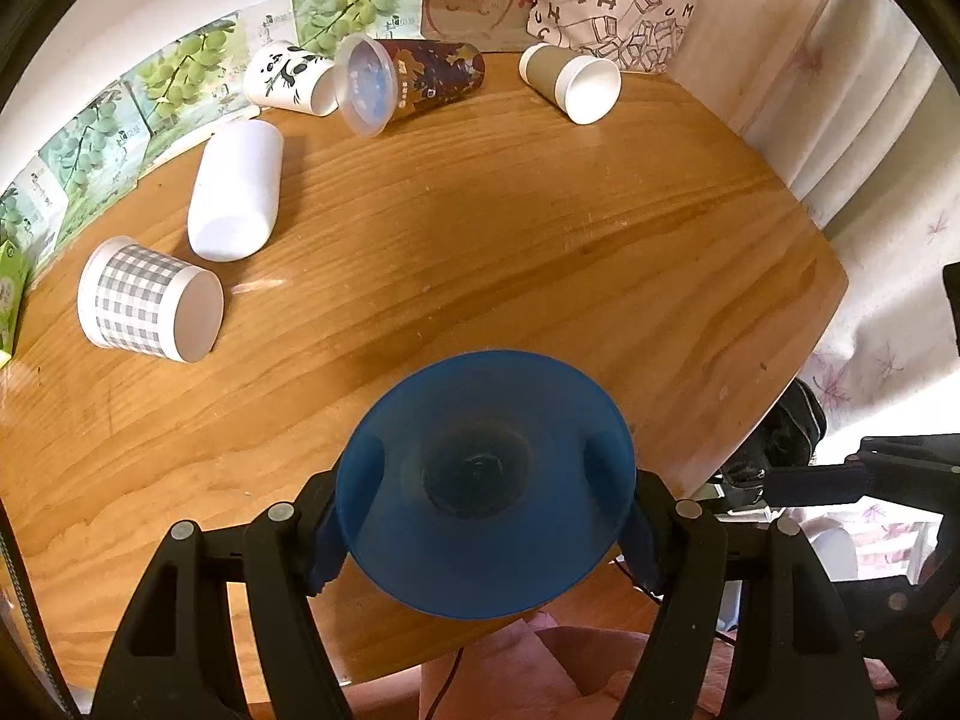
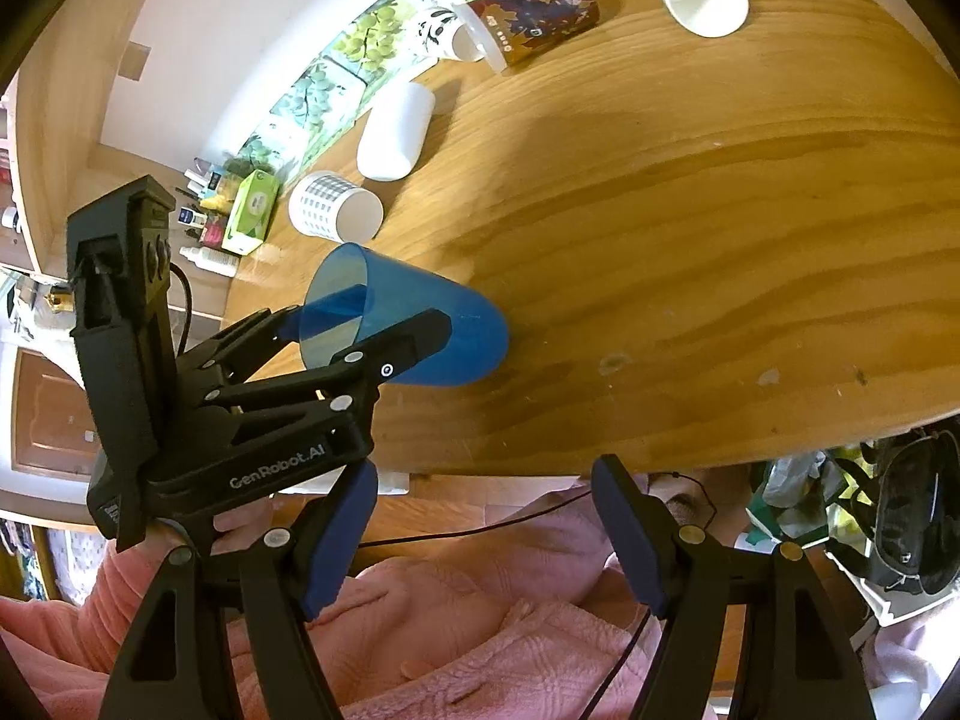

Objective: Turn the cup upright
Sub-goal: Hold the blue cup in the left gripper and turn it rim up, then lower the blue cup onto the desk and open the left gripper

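Note:
A translucent blue plastic cup [image 1: 486, 486] is clamped between the two fingers of my left gripper [image 1: 486, 462], its mouth facing the camera. In the right wrist view the blue cup [image 2: 420, 330] lies tilted on its side, its base resting on or just above the wooden table [image 2: 690, 240], held by the left gripper [image 2: 384, 330]. My right gripper [image 2: 486, 522] is open and empty, off the table's near edge above a pink garment.
Other cups lie on their sides at the back: a grey checked cup [image 1: 144, 300], a plain white cup [image 1: 237, 192], a panda cup [image 1: 291, 78], a dark patterned cup with clear lid [image 1: 414, 81], and a tan-and-white cup [image 1: 573, 81]. A lettered bag [image 1: 612, 6] stands behind.

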`<state>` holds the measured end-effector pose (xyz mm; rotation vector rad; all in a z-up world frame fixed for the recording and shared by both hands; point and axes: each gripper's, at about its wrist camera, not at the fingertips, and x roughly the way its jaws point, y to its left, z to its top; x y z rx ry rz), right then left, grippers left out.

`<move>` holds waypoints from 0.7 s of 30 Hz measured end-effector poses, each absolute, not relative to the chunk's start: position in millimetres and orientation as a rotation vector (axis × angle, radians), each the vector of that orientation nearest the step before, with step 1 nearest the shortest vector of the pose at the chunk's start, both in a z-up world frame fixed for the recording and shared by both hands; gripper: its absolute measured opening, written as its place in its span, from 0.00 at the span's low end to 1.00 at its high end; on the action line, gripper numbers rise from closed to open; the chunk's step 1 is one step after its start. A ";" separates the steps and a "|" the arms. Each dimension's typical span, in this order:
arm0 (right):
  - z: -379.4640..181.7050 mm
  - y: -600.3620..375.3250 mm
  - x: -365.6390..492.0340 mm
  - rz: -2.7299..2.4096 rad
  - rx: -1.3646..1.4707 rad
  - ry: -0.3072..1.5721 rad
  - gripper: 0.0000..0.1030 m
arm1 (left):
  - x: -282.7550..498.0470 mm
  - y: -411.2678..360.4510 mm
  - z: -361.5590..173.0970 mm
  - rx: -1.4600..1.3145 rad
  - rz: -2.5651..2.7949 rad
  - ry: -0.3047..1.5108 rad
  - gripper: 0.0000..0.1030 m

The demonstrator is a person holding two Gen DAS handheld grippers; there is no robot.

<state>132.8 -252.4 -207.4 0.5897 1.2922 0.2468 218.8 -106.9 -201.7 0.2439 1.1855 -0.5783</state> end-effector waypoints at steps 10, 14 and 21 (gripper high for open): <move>-202.7 -257.0 115.7 0.225 0.571 1.280 0.76 | 215.4 -107.6 -198.4 0.227 -0.562 1.183 0.82; -202.4 -258.3 108.5 0.215 0.562 1.283 0.76 | 214.6 -103.4 -190.9 0.174 -0.564 1.170 0.83; -200.7 -260.4 95.2 0.196 0.545 1.282 0.79 | 206.9 -86.9 -174.6 0.057 -0.508 1.114 0.83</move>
